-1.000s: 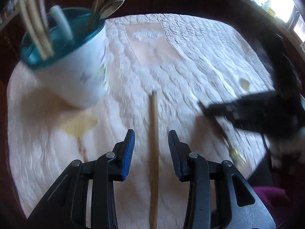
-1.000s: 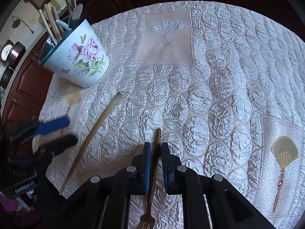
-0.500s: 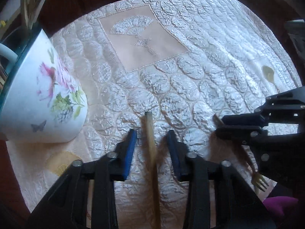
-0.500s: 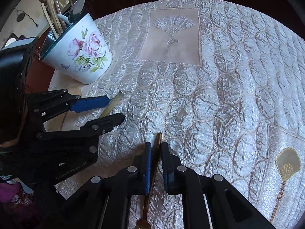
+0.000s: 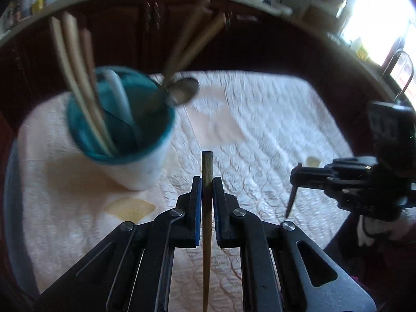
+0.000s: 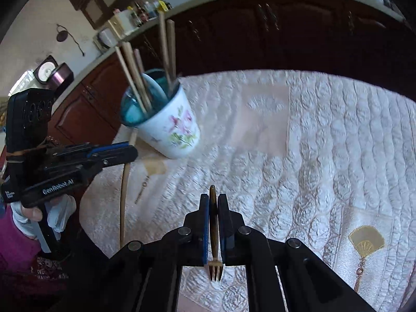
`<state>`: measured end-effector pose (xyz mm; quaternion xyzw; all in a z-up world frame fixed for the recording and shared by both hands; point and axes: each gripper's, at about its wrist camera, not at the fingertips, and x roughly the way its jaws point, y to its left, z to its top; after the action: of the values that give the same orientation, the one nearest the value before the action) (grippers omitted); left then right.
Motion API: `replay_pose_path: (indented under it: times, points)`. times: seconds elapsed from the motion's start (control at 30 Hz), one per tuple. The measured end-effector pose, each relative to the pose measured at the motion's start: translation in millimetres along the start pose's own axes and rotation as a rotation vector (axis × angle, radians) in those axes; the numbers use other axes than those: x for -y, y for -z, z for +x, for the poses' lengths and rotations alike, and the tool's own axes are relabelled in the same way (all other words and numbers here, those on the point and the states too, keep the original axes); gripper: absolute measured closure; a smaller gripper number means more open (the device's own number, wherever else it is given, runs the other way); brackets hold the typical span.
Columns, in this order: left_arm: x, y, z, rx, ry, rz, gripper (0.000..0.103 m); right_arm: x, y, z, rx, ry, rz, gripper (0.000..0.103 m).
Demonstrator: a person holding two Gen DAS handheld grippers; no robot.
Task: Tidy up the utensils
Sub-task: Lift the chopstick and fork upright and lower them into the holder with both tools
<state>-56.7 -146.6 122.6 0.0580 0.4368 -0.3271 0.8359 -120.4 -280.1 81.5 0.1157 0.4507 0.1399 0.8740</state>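
My left gripper [image 5: 207,182] is shut on a long wooden stick [image 5: 207,163], held in the air and pointing toward the flowered white cup [image 5: 135,166]. The cup's teal inside holds several wooden sticks, a spoon [image 5: 183,93] and a white handle. From the right wrist view the left gripper [image 6: 130,150] hangs just left of the cup [image 6: 171,132], with the stick [image 6: 124,189] drooping below it. My right gripper [image 6: 213,200] is shut on a small gold fork [image 6: 213,231], tines toward the camera, above the cloth. In the left wrist view the right gripper [image 5: 295,179] sits at the right with the fork [image 5: 291,200].
A quilted cream cloth [image 6: 325,156] covers the table, with gold fan embroidery [image 6: 366,241] near the right edge. Dark wooden cabinets [image 6: 286,31] and a cluttered counter stand behind the table. A gloved hand [image 6: 28,215] grips the left handle.
The left jaws have closed on the stick. Both grippers have lifted off the cloth, carrying the stick and the fork upward, and the cup now appears from higher up.
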Motion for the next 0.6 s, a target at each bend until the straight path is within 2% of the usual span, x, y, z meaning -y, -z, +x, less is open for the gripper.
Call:
replay_pose_path:
  times: [0.2,0.6]
  points:
    - [-5,1,-59,0.107,-0.005,-0.019,0.096,-20,-4,-17,0.047,-0.011,-0.051,0.097]
    - [-28,-31,-153,0.307,-0.042,-0.071,0.096,-64,-53,-55,0.165,-0.031,-0.165,0.097]
